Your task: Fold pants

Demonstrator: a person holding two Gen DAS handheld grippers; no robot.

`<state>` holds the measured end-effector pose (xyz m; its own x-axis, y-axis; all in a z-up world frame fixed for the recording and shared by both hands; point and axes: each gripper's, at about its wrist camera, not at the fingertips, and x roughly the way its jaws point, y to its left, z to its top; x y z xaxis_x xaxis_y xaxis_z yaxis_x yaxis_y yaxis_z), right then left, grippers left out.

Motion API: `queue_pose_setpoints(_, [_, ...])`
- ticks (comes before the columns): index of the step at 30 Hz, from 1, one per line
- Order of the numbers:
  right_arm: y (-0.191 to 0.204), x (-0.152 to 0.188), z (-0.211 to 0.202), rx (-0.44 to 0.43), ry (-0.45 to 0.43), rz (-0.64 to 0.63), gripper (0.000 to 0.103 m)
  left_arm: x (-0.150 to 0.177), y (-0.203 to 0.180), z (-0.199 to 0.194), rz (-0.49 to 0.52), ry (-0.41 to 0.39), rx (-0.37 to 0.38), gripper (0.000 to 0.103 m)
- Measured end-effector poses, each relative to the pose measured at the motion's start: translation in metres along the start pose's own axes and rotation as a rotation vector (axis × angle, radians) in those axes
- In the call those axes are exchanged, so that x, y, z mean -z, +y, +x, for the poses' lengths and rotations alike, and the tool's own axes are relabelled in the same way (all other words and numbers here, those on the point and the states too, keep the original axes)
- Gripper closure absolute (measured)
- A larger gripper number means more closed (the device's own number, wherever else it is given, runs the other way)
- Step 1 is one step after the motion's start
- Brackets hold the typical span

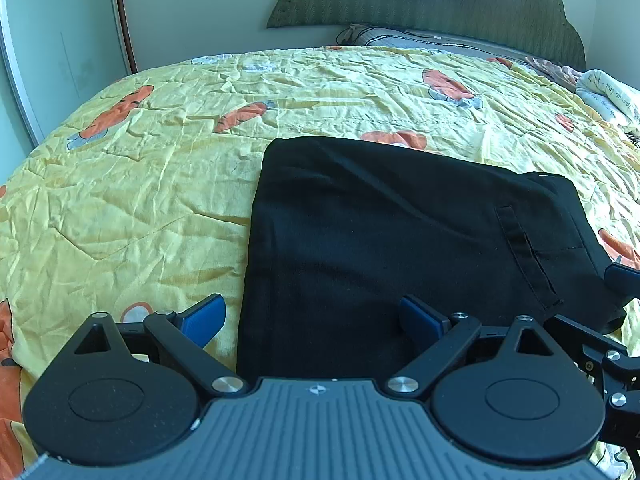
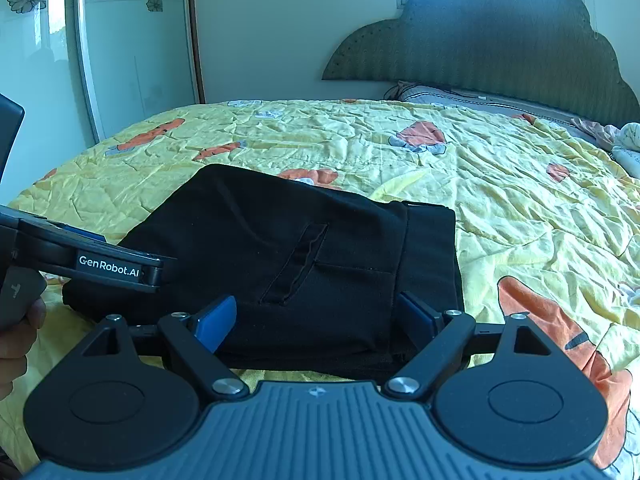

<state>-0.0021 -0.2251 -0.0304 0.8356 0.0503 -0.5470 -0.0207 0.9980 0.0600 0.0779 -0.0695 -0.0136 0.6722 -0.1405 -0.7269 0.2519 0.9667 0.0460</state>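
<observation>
The black pants [image 1: 400,232] lie folded into a compact rectangle on the yellow bedspread [image 1: 140,200], back pocket slit facing up. My left gripper [image 1: 312,322] is open, its blue pads straddling the near left edge of the pants. In the right wrist view the pants [image 2: 288,256] lie just ahead, waistband to the right. My right gripper [image 2: 316,320] is open over the near edge of the pants, one pad on each side of the pocket area. The left gripper body [image 2: 108,268] shows at the left, over the pants' left end.
The bed carries a wrinkled yellow cover with orange prints. A dark headboard [image 2: 500,40] and pillows [image 2: 460,94] are at the far end. A wardrobe with sliding doors [image 2: 132,52] stands to the left. Bundled cloth [image 1: 608,96] lies at the far right.
</observation>
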Motion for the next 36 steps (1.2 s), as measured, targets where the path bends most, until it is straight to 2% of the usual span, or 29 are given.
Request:
queue_pose_setpoints(21, [0.001, 0.0, 0.001, 0.001, -0.001, 0.0, 0.014, 0.001, 0.0, 0.001, -0.002, 0.0, 0.002, 0.006])
queue_pose_setpoints(25, [-0.004, -0.002, -0.002, 0.002, -0.022, 0.01, 0.014, -0.001, 0.003, 0.0, 0.017, -0.007, 0.021, 0.006])
queue_pose_setpoints(28, [-0.024, -0.009, -0.002, -0.008, -0.031, 0.061, 0.014, -0.004, 0.012, 0.002, 0.028, -0.011, 0.067, 0.007])
queue_pose_setpoints(31, [-0.059, -0.015, 0.005, -0.032, -0.022, 0.161, 0.014, -0.01, 0.031, 0.011, 0.006, 0.019, 0.172, 0.008])
queue_pose_setpoints(34, [-0.099, -0.015, 0.022, -0.1, 0.038, 0.286, 0.014, -0.015, 0.055, 0.022, -0.06, 0.067, 0.292, 0.008])
queue_pose_setpoints(36, [-0.121, -0.011, 0.033, -0.201, 0.08, 0.368, 0.014, -0.019, 0.07, 0.031, -0.106, 0.104, 0.372, 0.008])
